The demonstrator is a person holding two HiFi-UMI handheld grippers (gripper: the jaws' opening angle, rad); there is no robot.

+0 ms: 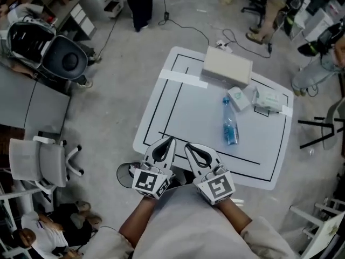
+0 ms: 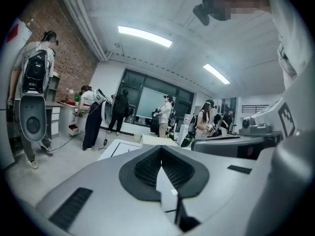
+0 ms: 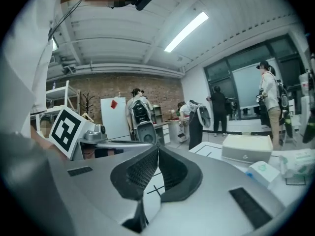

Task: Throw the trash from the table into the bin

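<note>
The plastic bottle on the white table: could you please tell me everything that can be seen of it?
The bottle is clear plastic with a bluish label round its nearer half. It lies on its side on the white table, inside the black outline, pointing roughly away from the person. Its far end lies close to a small white pack; whether they touch cannot be told. Nothing else touches it.

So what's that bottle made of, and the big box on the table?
The bottle looks like clear, shiny plastic with a blue label; the white table shows through it. The big box looks like matte cardboard, plain off-white with flat sides, though it could be plastic.
</note>
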